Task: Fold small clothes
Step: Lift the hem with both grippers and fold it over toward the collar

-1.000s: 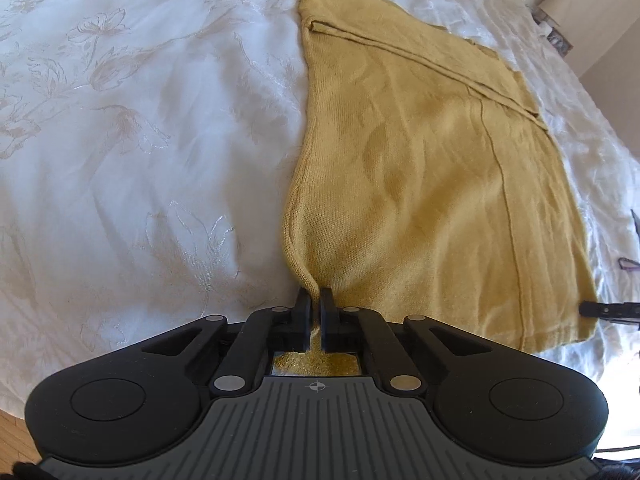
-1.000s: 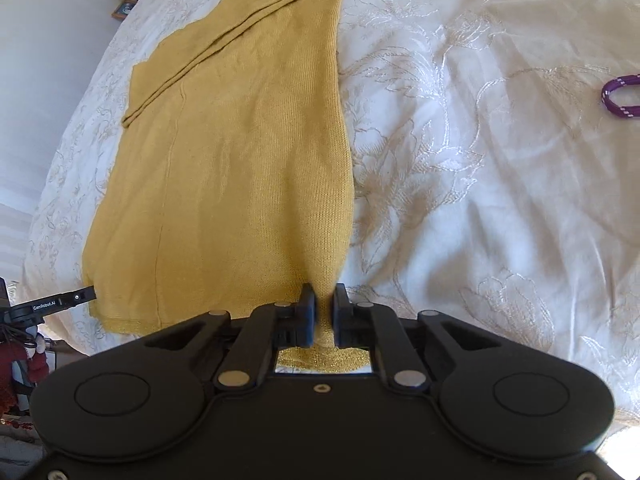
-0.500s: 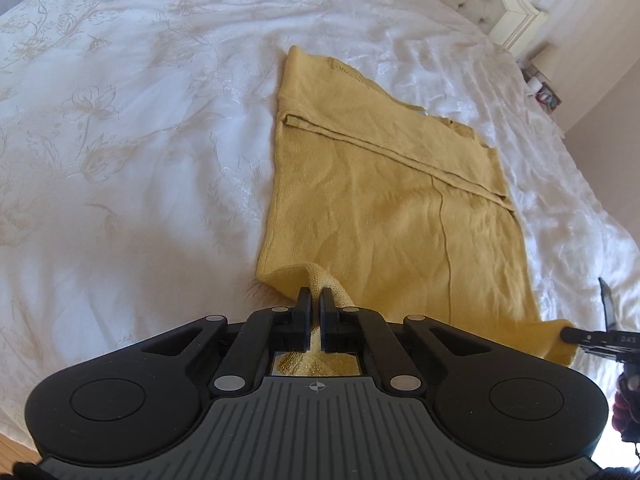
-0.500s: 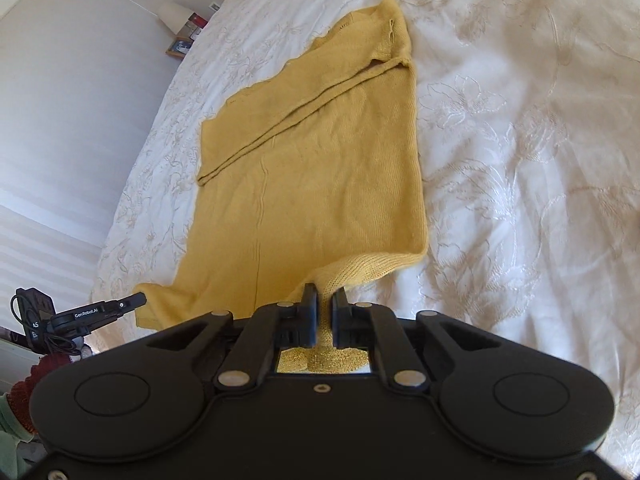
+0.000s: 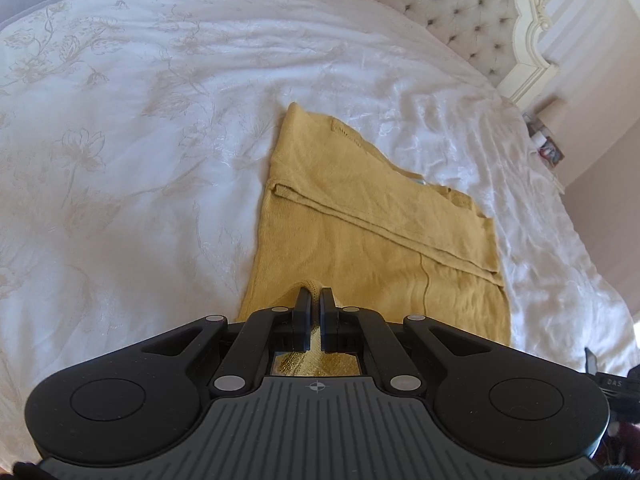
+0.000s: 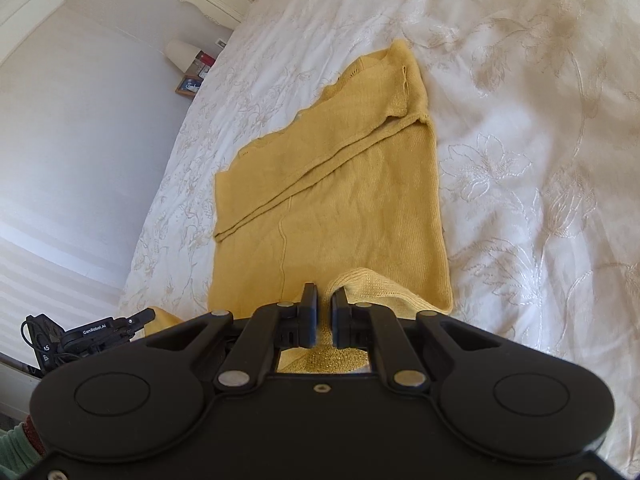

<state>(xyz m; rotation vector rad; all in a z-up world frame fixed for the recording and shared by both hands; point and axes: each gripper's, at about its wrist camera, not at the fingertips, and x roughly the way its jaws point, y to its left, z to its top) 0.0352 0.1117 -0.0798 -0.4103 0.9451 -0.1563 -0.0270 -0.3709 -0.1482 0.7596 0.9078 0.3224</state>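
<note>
Both grippers, left (image 5: 314, 300) and right (image 6: 324, 296), clamped on near hem of mustard garment (image 5: 372, 232), spread on white embroidered bedspread (image 5: 120, 160); tufted headboard (image 5: 452, 4) far.

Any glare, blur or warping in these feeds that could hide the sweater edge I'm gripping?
Left wrist: bedspread glares white, washing out its pattern; sweater stays sharp, and the headboard bows from fisheye. Right wrist: the sweater's knit reads clearly, corners vignette dark, and the hem is shaded between the jaws.
</note>
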